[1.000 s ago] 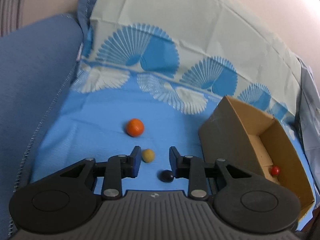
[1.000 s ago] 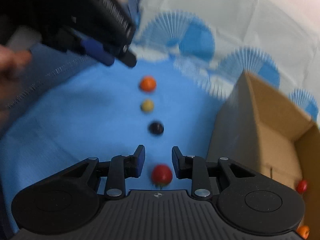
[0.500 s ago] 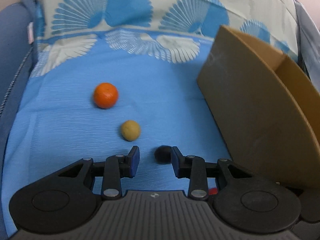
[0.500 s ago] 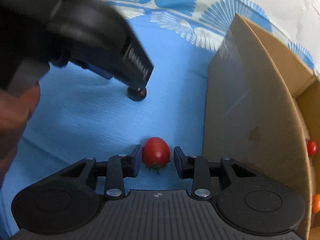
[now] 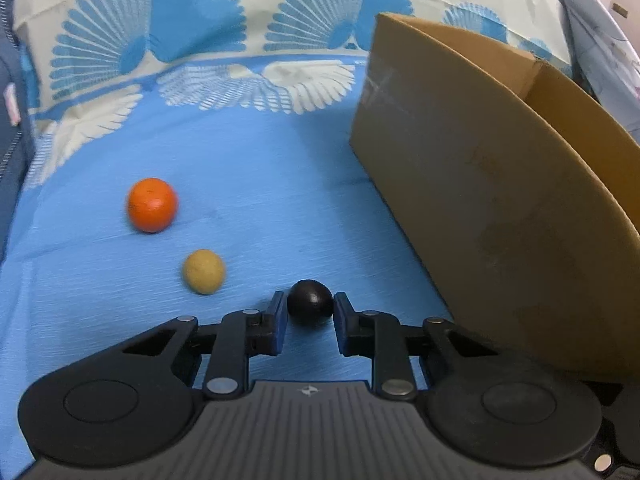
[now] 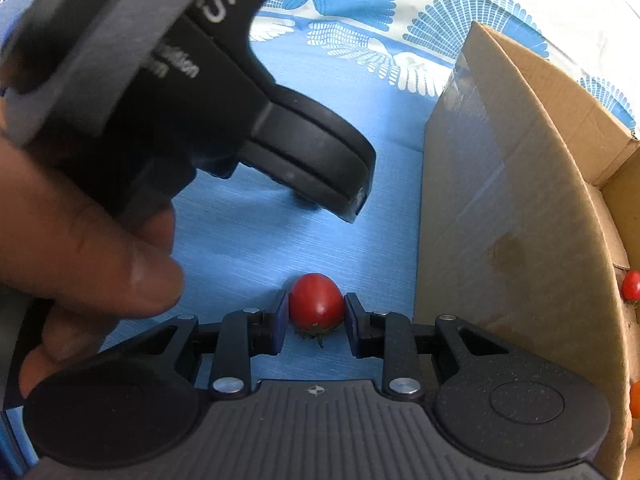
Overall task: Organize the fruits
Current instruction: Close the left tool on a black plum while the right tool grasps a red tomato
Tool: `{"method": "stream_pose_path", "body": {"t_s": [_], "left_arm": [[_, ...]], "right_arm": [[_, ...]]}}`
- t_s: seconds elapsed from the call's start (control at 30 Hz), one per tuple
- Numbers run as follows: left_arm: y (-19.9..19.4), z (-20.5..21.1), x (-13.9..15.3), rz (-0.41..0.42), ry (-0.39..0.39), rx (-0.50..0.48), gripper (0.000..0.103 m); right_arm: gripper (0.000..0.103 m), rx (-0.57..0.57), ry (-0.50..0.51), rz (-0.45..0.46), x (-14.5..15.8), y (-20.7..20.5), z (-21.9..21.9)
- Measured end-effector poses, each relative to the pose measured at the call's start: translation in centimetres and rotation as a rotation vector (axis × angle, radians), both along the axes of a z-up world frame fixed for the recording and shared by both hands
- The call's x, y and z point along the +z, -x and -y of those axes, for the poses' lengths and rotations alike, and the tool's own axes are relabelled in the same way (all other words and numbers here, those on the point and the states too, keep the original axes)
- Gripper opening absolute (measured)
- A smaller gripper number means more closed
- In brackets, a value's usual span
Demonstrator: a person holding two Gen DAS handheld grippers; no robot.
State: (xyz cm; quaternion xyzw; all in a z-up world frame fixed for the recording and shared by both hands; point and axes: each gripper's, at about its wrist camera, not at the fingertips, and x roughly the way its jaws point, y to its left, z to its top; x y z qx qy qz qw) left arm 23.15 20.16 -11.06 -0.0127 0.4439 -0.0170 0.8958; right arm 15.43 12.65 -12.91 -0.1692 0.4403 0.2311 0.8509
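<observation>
Blue cloth with a white fan print covers the surface; a cardboard box stands on its right side. The dark round fruit lies on the cloth between the fingers of the left gripper, whose jaws are closing, pads right at its sides with no clear gap. The gripper tilts steeply down at the cloth. A small tan fruit sits just to the left, an orange fruit farther up-left, each apart from the other. In the right wrist view the red tomato sits pinched between the pads of the right gripper, low on the cloth, also pitched down. Left hand wraps the left gripper's body, thumb forward. Box interior shows another small red fruit at the wall.
</observation>
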Motion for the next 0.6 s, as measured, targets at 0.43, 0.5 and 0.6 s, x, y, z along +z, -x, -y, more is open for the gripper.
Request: {"method": "stream_pose_path", "body": {"t_s": [0.43, 0.5, 0.6], "left_arm": [[3.1, -4.5, 1.7, -0.106, -0.017, 0.297, 0.027], [3.0, -4.3, 1.4, -0.125, -0.033, 0.292, 0.027], [2.8, -3.8, 1.2, -0.136, -0.057, 0.274, 0.027]], "right_arm": [[0.031, 0.016, -0.052, -0.021, 0.6, 0.7, 0.3], [0.031, 0.016, -0.053, -0.038, 0.3, 0.2, 0.5], [0.031, 0.027, -0.045, -0.054, -0.1, 0.3, 0.1]]}}
